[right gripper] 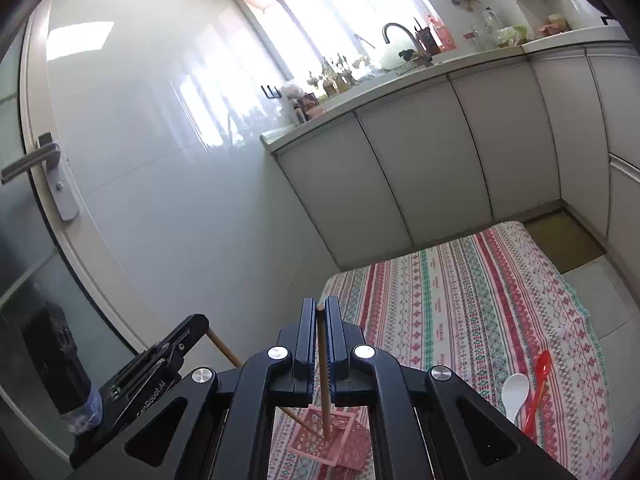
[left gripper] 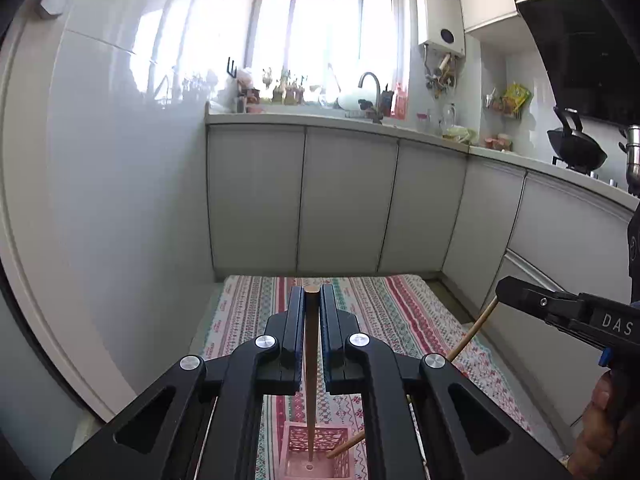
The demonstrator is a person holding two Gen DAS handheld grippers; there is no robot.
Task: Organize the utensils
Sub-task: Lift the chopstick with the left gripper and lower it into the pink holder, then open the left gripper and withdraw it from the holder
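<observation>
A striped patterned cloth (right gripper: 460, 300) is covering the surface in a bright kitchen. Lowest in the left wrist frame, a pink lattice basket (left gripper: 316, 452) is sitting on it, taking the tips of two chopsticks. The left gripper (left gripper: 312, 294) is clamping a dark chopstick (left gripper: 310, 360); the right gripper (right gripper: 319, 306) is pinching a pale chopstick (right gripper: 323, 368). At lower right of the right wrist frame, a white spoon (right gripper: 515, 394) and red spoon (right gripper: 538, 388) are lying together. Farther up, grey cabinets (left gripper: 344, 200) and a window (left gripper: 328, 20) are glowing.
</observation>
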